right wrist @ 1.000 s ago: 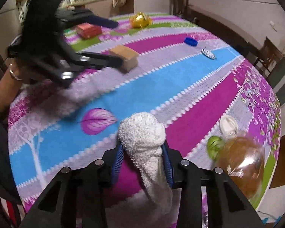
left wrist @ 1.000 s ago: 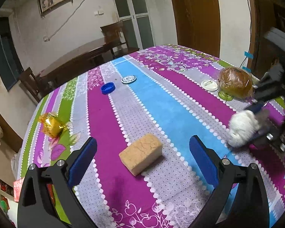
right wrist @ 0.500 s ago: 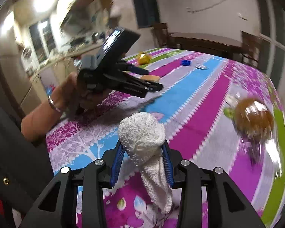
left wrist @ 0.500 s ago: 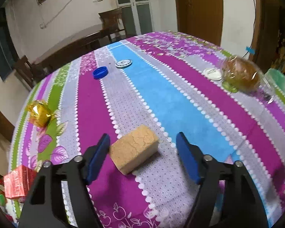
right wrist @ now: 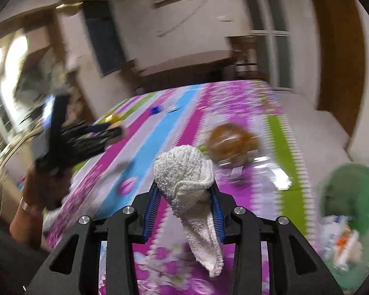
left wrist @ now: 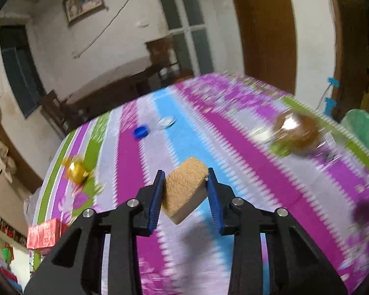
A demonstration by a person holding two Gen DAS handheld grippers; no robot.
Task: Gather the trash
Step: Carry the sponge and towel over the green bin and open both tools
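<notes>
My left gripper point(left wrist: 185, 179) has its jaws closing on a tan sponge block point(left wrist: 184, 190), which hangs tilted above the striped tablecloth point(left wrist: 246, 162) with both blue pads pressing its sides. My right gripper point(right wrist: 184, 191) is shut on a white towel rag point(right wrist: 187, 182), whose tail droops below the fingers. In the right wrist view the left gripper point(right wrist: 115, 130) shows blurred at the left, held by a person's hand point(right wrist: 37, 191). A green bin point(right wrist: 349, 211) with trash inside sits at the right edge, beyond the table's edge.
On the cloth lie a gold wrapper point(left wrist: 77, 170), a blue cap point(left wrist: 140, 131), a round lid point(left wrist: 166, 122), a red box point(left wrist: 45, 232) and a bagged brown bun point(left wrist: 295, 132). A green bin rim point(left wrist: 362, 129) shows far right. Wooden chairs and a second table stand behind.
The left jaws closed on the sponge block and lifted it off the cloth. The right gripper, still holding the rag, swung and rolled toward the green bin side.
</notes>
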